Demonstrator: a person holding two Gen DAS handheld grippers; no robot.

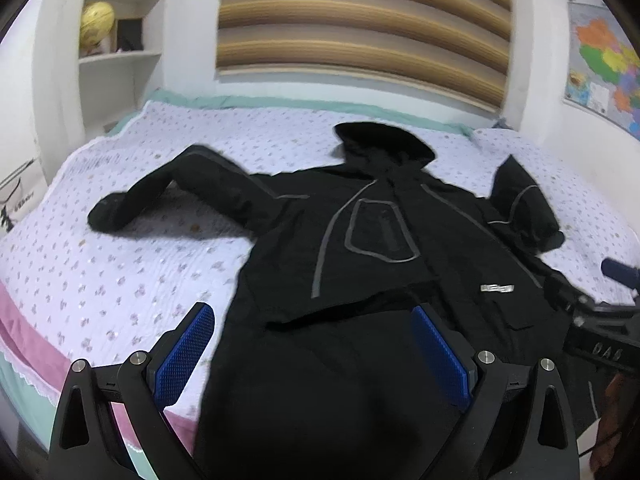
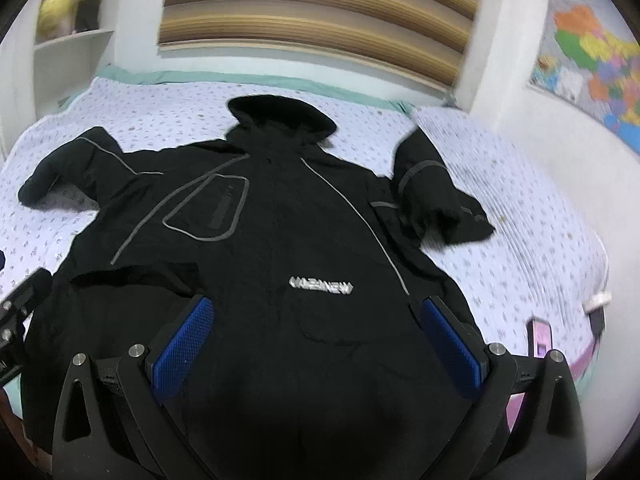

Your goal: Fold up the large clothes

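A large black hooded jacket (image 1: 360, 240) (image 2: 280, 220) with grey piping and a white chest logo (image 2: 321, 289) lies face up on the bed, hood toward the headboard. Both sleeves spread outward, each bent. Its lower front on the left side is flipped up. My left gripper (image 1: 316, 328) stands open above the jacket's lower left part, nothing between its blue pads. My right gripper (image 2: 318, 320) is open too, over the lower middle of the jacket below the logo. Part of the right gripper (image 1: 600, 312) shows at the right edge of the left wrist view.
The bed (image 1: 120, 272) has a pale floral quilt with a pink border at the near edge. A white shelf with a yellow ball (image 1: 96, 24) stands at the back left. A striped headboard panel (image 1: 360, 20) and a wall map (image 2: 592, 60) lie behind. A pink object (image 2: 542, 338) rests at the bed's right edge.
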